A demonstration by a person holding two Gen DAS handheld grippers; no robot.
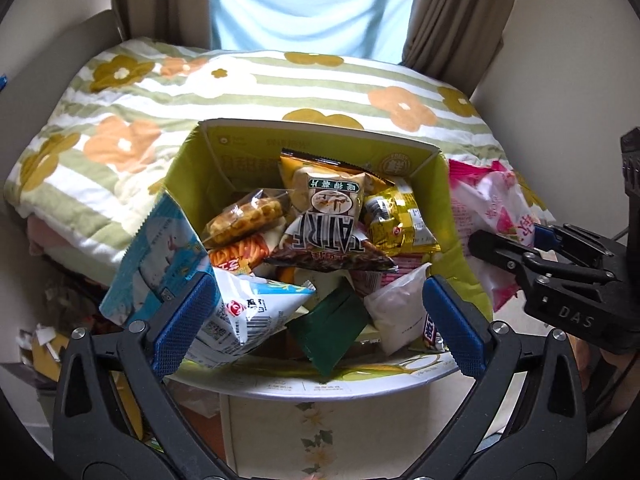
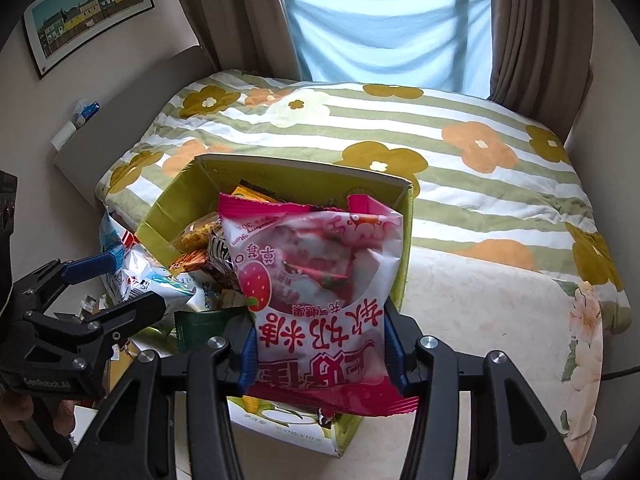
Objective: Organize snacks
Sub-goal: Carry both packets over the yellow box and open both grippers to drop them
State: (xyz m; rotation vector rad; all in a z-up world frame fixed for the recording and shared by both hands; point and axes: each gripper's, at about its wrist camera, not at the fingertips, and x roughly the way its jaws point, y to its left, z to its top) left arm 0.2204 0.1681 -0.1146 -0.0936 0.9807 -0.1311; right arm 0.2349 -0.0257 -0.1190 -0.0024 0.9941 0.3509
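A green cardboard box [image 1: 192, 152] stands open by a bed and holds several snack packs: a brown chips bag [image 1: 332, 196], a yellow pack [image 1: 400, 220], a green pack [image 1: 332, 324]. My left gripper [image 1: 316, 316] is open over the box's near side; a blue-and-white pack [image 1: 160, 260] leans against its left finger [image 1: 184, 316]. My right gripper [image 2: 320, 356] is shut on a pink strawberry candy bag [image 2: 316, 276] and holds it above the box's [image 2: 160, 216] right side. The bag also shows in the left wrist view [image 1: 492, 208].
The bed with a flowered striped quilt [image 2: 400, 128] lies behind the box. Curtains [image 2: 536, 40] and a blue cloth [image 2: 384, 28] hang over the window. Clutter [image 1: 52, 328] lies on the floor at the left. A framed picture [image 2: 84, 12] hangs on the left wall.
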